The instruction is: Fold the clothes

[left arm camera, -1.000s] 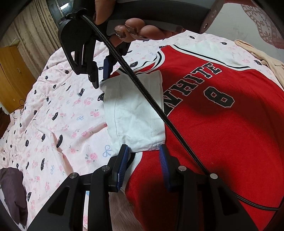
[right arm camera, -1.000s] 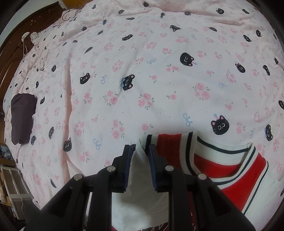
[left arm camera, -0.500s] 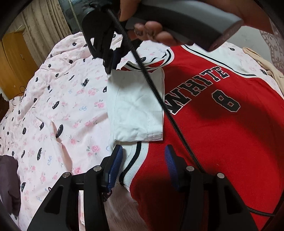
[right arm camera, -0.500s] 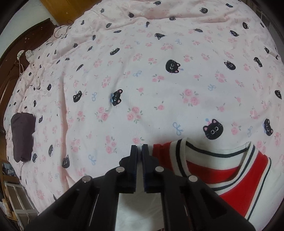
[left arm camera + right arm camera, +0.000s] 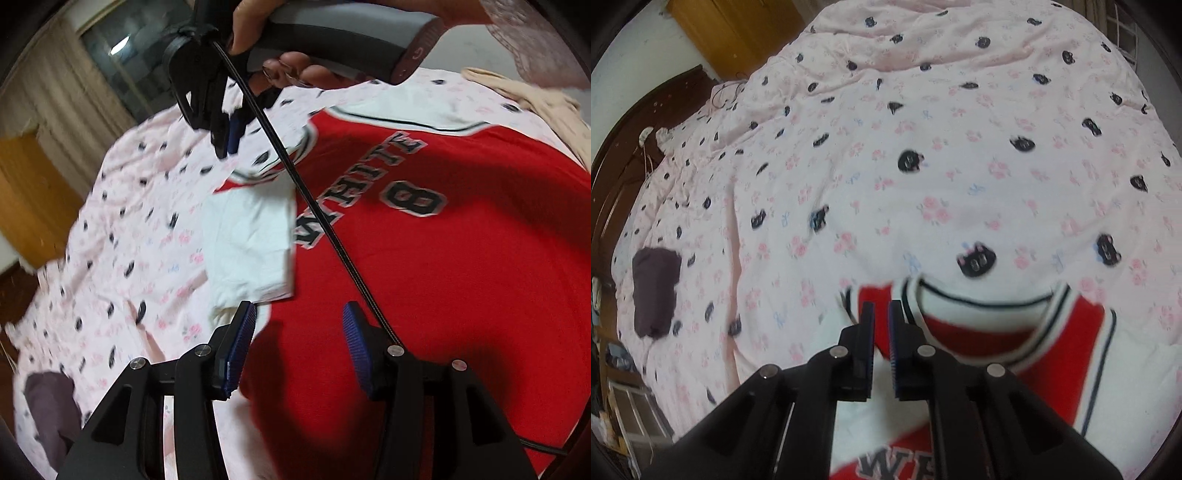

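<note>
Jersey (image 5: 461, 280) first: your red shirt with the white lettering lies spread flat on the pink cat-print bedspread (image 5: 122, 236), and its white sleeve (image 5: 251, 240) is now folded inward, lying over the edge of the red chest beside the letters.

A second ago both tools were at that sleeve, your left one straddling its hem and your right one at its upper corner by the collar. Now your left hand-held gripper (image 5: 297, 343) has backed away from the hem; its jaws have just been opening and stand moderately wide, with nothing between them. Your right hand-held gripper (image 5: 881, 332) has just closed to a narrow slit. In the left wrist view it hangs in the air, clear of the cloth, and no fabric shows between its pads, so it looks empty. In its own view the striped collar (image 5: 982, 299) sits just ahead of its tips.

That reads as the first sleeve fold being finished and let go. The far side of the jersey still lies unfolded, so you are early in the job. A dark folded garment (image 5: 655, 291) lies well apart, near the bed's edge.
</note>
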`<state>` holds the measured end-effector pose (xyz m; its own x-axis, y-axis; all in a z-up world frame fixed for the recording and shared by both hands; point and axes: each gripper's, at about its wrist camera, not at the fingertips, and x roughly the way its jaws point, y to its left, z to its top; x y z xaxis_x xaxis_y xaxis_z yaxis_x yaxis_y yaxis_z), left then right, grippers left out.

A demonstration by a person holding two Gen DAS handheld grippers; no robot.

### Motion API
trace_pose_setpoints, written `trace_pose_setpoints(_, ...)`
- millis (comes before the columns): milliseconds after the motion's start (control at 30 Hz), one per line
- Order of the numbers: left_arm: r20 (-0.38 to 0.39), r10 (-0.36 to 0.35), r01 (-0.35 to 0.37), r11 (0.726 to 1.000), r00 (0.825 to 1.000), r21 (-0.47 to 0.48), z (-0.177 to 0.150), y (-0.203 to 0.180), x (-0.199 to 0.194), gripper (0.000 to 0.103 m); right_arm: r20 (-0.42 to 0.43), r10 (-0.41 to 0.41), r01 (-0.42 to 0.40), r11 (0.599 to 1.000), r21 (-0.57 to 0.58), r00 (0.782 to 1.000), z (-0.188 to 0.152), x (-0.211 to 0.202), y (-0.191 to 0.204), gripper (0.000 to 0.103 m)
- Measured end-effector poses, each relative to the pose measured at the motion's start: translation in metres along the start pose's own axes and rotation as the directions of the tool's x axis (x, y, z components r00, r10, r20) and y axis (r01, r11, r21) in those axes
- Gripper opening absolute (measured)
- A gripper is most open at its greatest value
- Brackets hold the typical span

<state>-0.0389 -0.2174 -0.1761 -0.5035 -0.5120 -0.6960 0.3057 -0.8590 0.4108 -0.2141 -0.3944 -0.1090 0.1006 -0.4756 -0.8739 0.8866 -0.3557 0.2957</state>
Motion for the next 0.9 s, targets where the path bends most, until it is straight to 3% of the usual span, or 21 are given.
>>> trace_pose_setpoints(167, 0.021, 0.0, -0.001, 1.0, 1.0, 0.016, 0.0, -0.005, -0.002, 0.045, -0.051, 0.048, -0.045, 0.997, 0.06, 0.998, -0.038, 0.001, -0.024, 0.011)
trace_pose_setpoints(300, 0.046, -0.012, 0.013, 1.0, 0.999, -0.021, 0.0, 0.002, -0.004, 0.045, -0.045, 0.109, -0.1, 0.982, 0.16, 0.993, -0.057, 0.006, -0.046, 0.029)
trace_pose_setpoints(567, 0.067, -0.094, 0.103, 0.985, 0.993, -0.139, 0.003, 0.022, 0.008, 0.045, -0.015, 0.186, -0.178, 0.957, 0.227, 0.982, -0.059, 0.016, -0.049, 0.028)
trace_pose_setpoints(633, 0.051, -0.13, 0.137, 0.978, 0.99, -0.16, 0.003, 0.024, 0.014, 0.045, -0.017, 0.163, -0.156, 0.965, 0.212, 0.986, -0.057, 0.016, -0.047, 0.023)
trace_pose_setpoints(700, 0.029, -0.166, 0.168, 0.972, 0.986, -0.165, 0.003, 0.024, 0.02, 0.045, -0.021, 0.137, -0.131, 0.972, 0.194, 0.99, -0.055, 0.016, -0.044, 0.006)
trace_pose_setpoints(900, 0.0, -0.243, 0.239, 0.956, 0.97, -0.171, 0.003, 0.023, 0.024, 0.046, -0.062, 0.031, -0.02, 0.984, 0.176, 0.998, -0.06, 0.016, -0.048, 0.004)
